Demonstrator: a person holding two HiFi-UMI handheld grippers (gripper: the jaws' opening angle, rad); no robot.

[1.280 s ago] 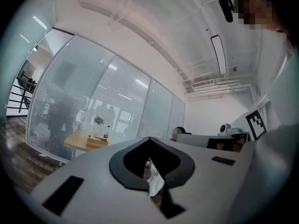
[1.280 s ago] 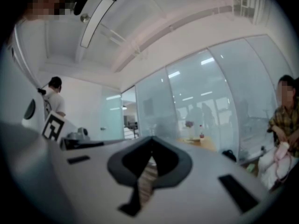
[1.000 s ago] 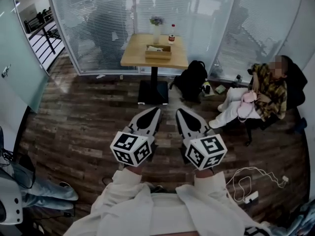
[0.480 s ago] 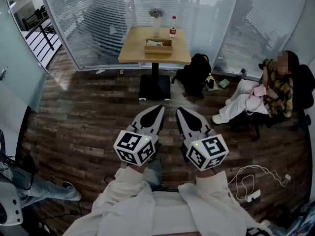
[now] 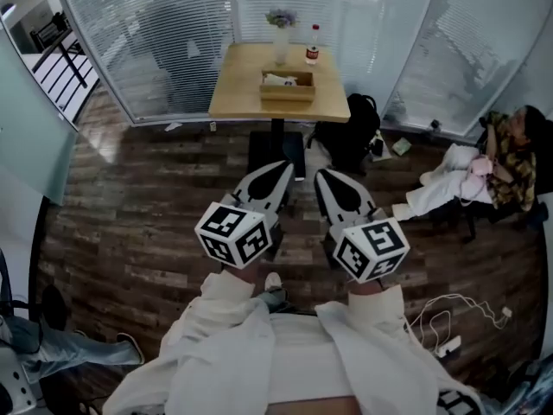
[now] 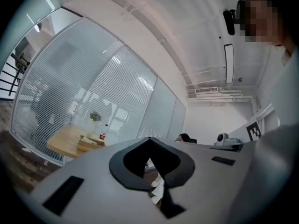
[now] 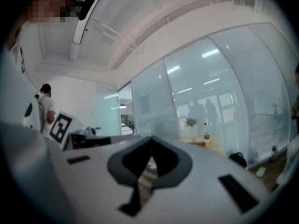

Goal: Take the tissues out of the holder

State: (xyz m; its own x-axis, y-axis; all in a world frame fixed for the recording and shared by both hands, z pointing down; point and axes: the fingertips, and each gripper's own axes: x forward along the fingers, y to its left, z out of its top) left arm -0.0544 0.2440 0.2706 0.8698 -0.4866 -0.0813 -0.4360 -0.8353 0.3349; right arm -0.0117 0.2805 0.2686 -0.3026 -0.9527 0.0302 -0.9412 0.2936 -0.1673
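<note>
Both tools are held out side by side at waist height, arms bent, the cream fabric sleeves (image 5: 226,318) loose and creased. The left gripper (image 5: 283,166) and the right gripper (image 5: 320,174) point forward and slightly toward each other, apart from one another. Each carries a white marker cube (image 5: 233,234) printed with black squares at its rear. Each pair of jaws is smooth pale grey plastic, tapered like a leaf, with a dark inner lining.

Seen along its own jaws, the left gripper (image 6: 149,138) has its tips pressed together, leaving only a spade-shaped gap behind them with nothing in it. The right gripper (image 7: 151,137) is the same: tips pressed together, nothing pinched.

Well ahead of both stands a small square table (image 5: 246,98) with a light wooden top on a dark pedestal. On it sits the holder (image 5: 289,94), a low rectangular wooden box, with crumpled white tissues (image 5: 278,79) showing above its rim. Behind the box are a slim pale vase (image 5: 281,48) of small flowers and a bottle (image 5: 312,52) with a red band. A black backpack (image 5: 350,141) slumps on the dark plank floor (image 5: 130,214) just beside the table's base.
</note>
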